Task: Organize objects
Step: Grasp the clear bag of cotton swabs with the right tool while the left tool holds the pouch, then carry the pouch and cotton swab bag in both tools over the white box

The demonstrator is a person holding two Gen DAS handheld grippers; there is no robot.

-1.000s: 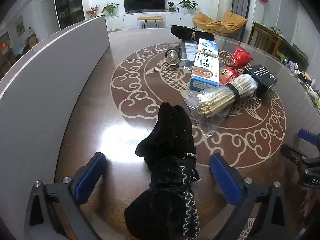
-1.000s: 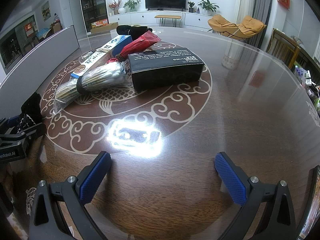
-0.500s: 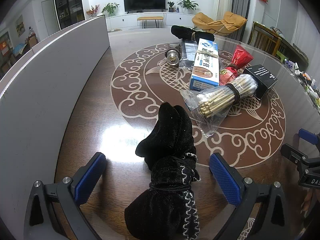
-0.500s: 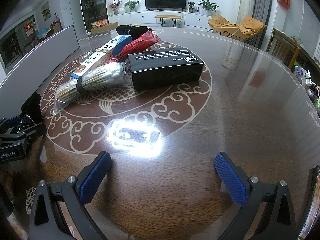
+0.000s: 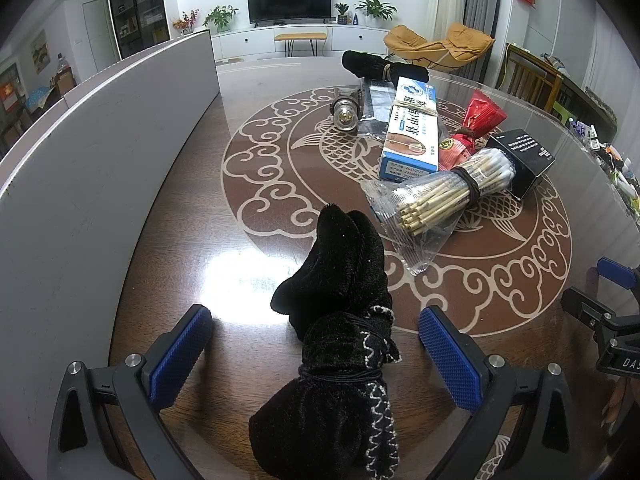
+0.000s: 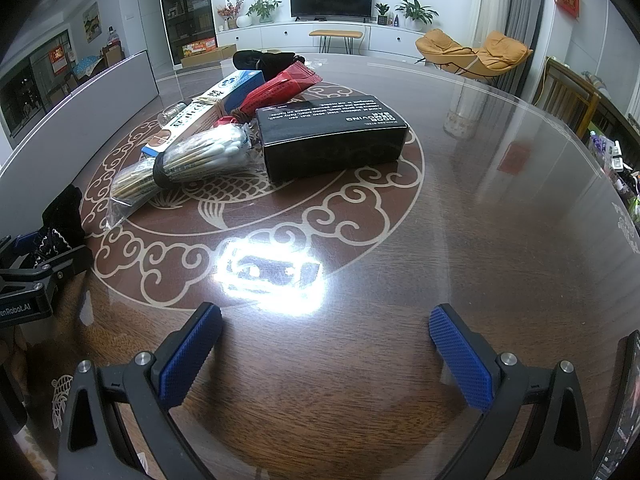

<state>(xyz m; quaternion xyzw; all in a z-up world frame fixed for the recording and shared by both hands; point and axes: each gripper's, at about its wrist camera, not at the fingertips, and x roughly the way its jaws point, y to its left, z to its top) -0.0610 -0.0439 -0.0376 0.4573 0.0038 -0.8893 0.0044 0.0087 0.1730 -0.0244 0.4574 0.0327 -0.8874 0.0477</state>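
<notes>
A black velvet pouch (image 5: pixel 336 320) with white stitching lies on the table between the open fingers of my left gripper (image 5: pixel 316 340); the pads do not touch it. It also shows at the left of the right wrist view (image 6: pixel 60 216). Beyond it lie a bagged bundle of cotton swabs (image 5: pixel 444 200), a blue and white box (image 5: pixel 412 136), a red packet (image 5: pixel 476 124), a black box (image 6: pixel 332 140), a small metal item (image 5: pixel 344 114) and another black pouch (image 5: pixel 380 66). My right gripper (image 6: pixel 324 348) is open and empty over bare table.
A tall grey panel (image 5: pixel 80 160) runs along the table's left side. The round wooden table (image 6: pixel 500 220) has a glass top with a fish pattern. Chairs (image 5: pixel 528 76) stand beyond its far right edge.
</notes>
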